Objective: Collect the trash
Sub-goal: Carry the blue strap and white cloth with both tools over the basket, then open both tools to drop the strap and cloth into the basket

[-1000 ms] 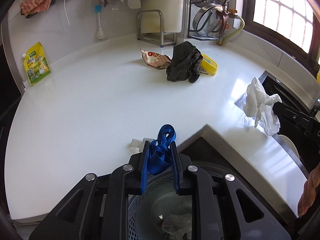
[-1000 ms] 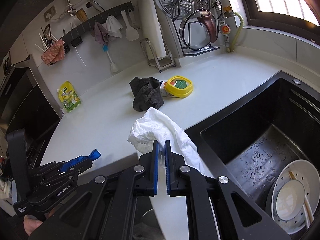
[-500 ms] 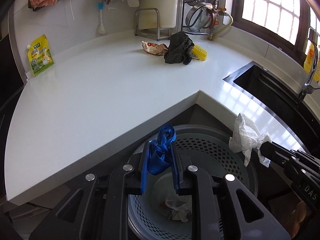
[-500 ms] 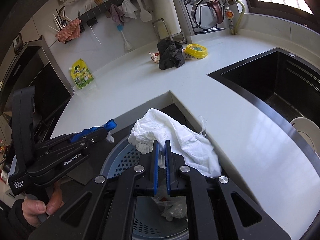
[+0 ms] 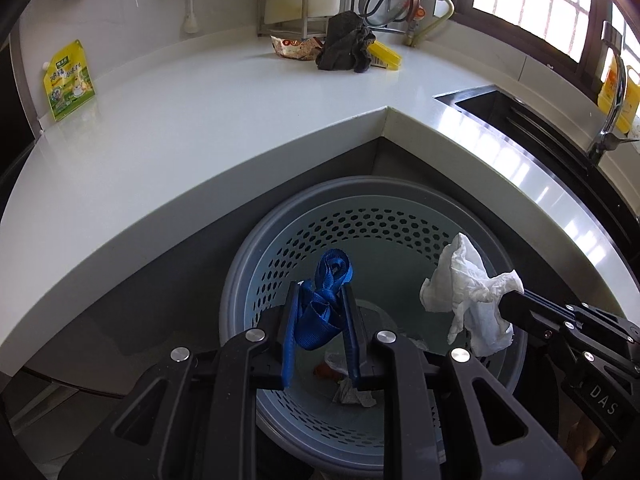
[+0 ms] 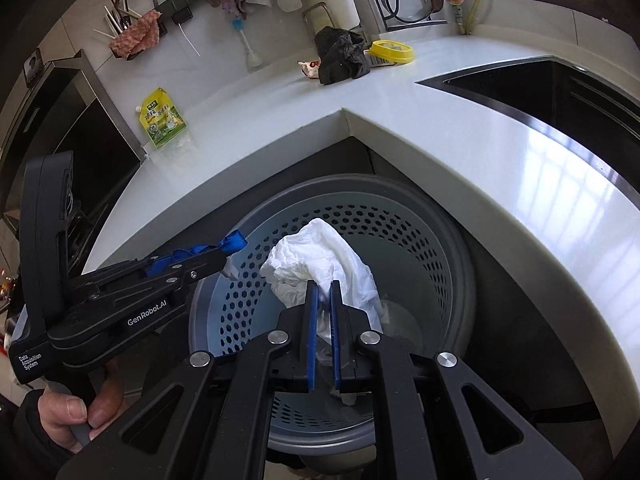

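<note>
Where left tool (image 6: 224, 258) reads "GenRobot.AI", strap (image 5: 320, 308) clamped.

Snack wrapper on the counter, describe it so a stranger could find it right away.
Start at the white countertop and follow it to the back wall's metal rack. The snack wrapper lies before it, left of the dark rag: crumpled, beige with red print.

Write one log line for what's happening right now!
left tool: holds blue strap | right tool: holds white tissue | both over bin | nothing dropped
</note>
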The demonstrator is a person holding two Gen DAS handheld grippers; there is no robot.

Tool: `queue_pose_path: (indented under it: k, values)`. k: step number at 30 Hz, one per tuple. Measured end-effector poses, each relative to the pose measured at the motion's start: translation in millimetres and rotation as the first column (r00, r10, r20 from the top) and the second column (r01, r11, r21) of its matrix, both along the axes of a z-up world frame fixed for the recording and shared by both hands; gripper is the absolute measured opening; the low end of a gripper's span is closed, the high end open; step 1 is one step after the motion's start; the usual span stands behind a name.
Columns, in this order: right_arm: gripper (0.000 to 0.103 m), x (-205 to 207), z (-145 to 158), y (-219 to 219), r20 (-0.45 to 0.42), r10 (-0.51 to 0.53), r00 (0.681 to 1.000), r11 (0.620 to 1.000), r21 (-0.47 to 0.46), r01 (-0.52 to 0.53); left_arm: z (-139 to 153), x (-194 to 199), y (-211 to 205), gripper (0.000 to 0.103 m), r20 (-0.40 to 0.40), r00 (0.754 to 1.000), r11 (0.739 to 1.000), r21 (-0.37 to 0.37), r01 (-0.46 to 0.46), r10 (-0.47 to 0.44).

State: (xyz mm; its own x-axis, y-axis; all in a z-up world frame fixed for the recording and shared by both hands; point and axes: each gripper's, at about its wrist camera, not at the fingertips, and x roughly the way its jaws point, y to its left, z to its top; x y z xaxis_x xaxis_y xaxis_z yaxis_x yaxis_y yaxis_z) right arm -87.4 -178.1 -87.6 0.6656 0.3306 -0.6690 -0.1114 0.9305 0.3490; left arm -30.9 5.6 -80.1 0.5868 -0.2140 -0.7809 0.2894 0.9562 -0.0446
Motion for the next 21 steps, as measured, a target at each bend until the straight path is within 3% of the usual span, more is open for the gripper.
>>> queue_pose_path:
  k: [17, 21]
  values:
    - [0.006, -6.0, -6.4, -0.2, -0.019, -0.003, 1.0, 1.0, 0.004, 0.004, -2.8, -4.3, -1.3, 0.028, -0.009, 1.0, 1.0, -0.001, 0.001, -0.001]
    - [0.006, -6.3, -4.3, -0.5, -0.018, -0.008, 1.0, 1.0, 0.001, 0.008, -0.8, -5.0, 0.1, 0.037, -0.004, 1.0, 1.0, -0.002, -0.007, 0.007]
